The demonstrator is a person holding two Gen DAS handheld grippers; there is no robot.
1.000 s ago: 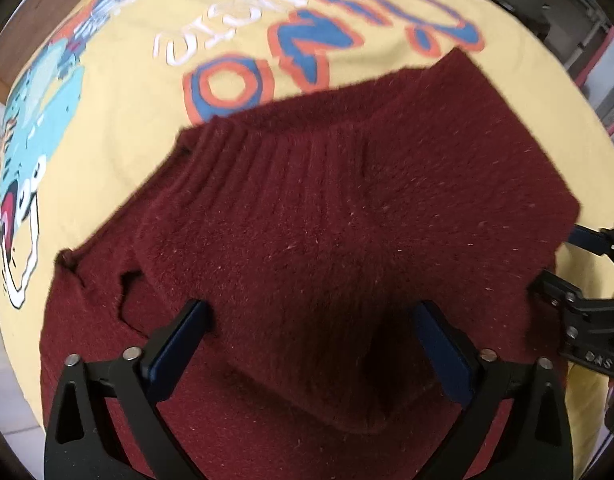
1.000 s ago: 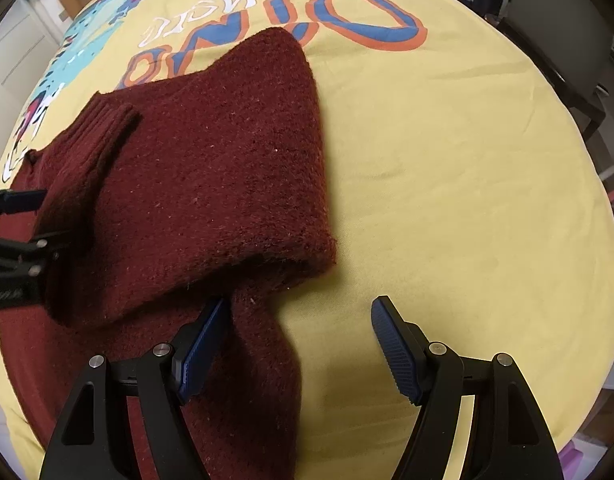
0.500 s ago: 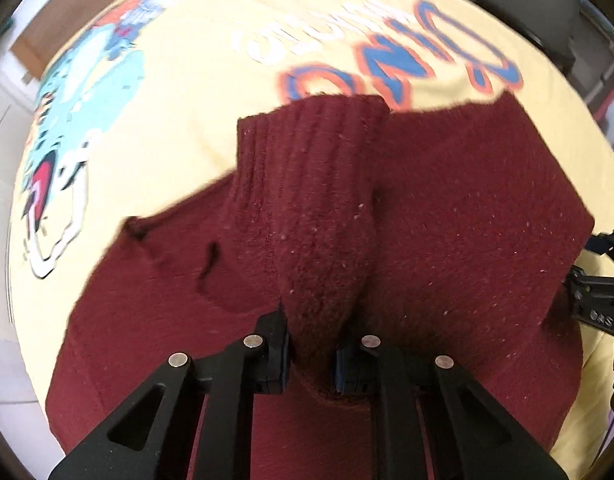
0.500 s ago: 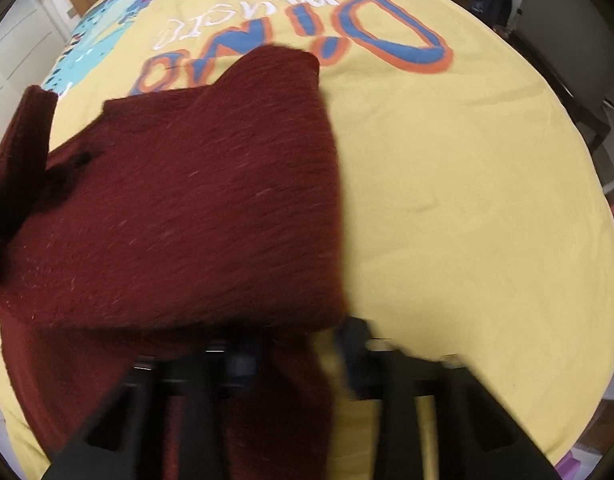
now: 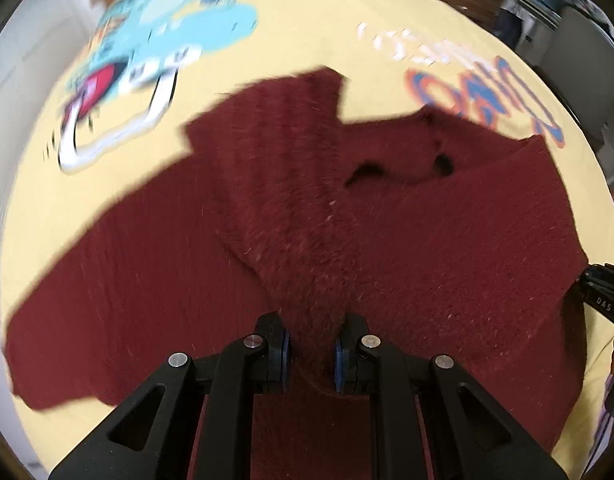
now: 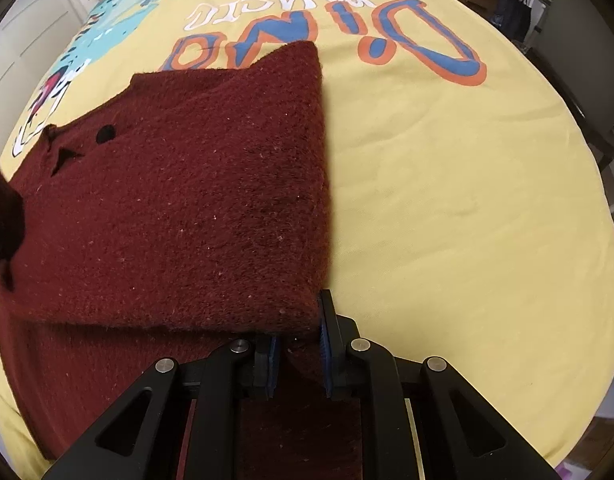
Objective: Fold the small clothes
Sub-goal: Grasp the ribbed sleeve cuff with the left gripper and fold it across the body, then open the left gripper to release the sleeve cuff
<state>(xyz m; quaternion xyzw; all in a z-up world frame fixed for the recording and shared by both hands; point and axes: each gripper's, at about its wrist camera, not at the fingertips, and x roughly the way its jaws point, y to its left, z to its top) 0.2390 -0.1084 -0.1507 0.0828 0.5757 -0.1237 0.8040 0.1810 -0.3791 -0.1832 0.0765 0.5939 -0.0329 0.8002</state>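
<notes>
Sweater (image 5: pixel 387 248), dark maroon and fuzzy knit, fills the middle of the left wrist view, spread over a yellow cloth (image 5: pixel 299 40) printed with a cartoon dinosaur (image 5: pixel 155 52) in light blue, red and white and with orange-and-blue lettering (image 5: pixel 487 96). A ribbed, cuff-ended sleeve runs from the far side of the garment down to the left gripper (image 5: pixel 310 350), whose jaws are narrow and pinch a bunched ridge of that knit between blue pads. Two small dark gaps show near the neckline. At the right edge a bit of the right gripper (image 5: pixel 605 296) meets the sweater's side. This view is motion-blurred.

From the right wrist, the sweater (image 6: pixel 179 216) lies on the left half of the cloth (image 6: pixel 447 200), folded into a thick slab with a straight right edge and a pointed far corner touching the lettering (image 6: pixel 407 36). Its surface is pilled and flecked with pale lint. The right gripper (image 6: pixel 297 354) has its jaws drawn close, just closing, gripping the near right corner of the folded layers.
</notes>
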